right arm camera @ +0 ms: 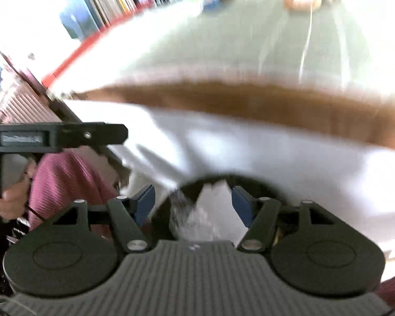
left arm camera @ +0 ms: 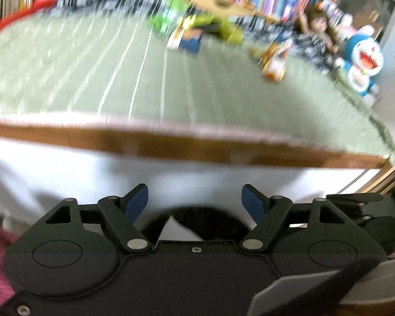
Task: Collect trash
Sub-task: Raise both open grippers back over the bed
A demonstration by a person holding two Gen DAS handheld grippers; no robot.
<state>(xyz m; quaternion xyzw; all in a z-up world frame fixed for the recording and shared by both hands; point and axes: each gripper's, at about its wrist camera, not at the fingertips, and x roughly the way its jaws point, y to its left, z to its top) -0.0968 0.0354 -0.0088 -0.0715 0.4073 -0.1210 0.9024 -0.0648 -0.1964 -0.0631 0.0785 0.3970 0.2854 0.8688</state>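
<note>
Wrappers (left arm camera: 273,60) (blurred) orange, green, blue.

Blurred wrappers (left arm camera: 273,58) scattered on green tabletop (left arm camera: 92,79)

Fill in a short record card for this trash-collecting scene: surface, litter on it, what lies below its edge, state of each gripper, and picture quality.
surface: green striped mat with a brown wooden edge
litter: orange wrapper, blue-and-white packet, green wrapper, all at the far side
below edge: white bag with a dark opening
left gripper: open, nothing between the fingers
right gripper: open, nothing gripped
picture quality: blurred
</note>
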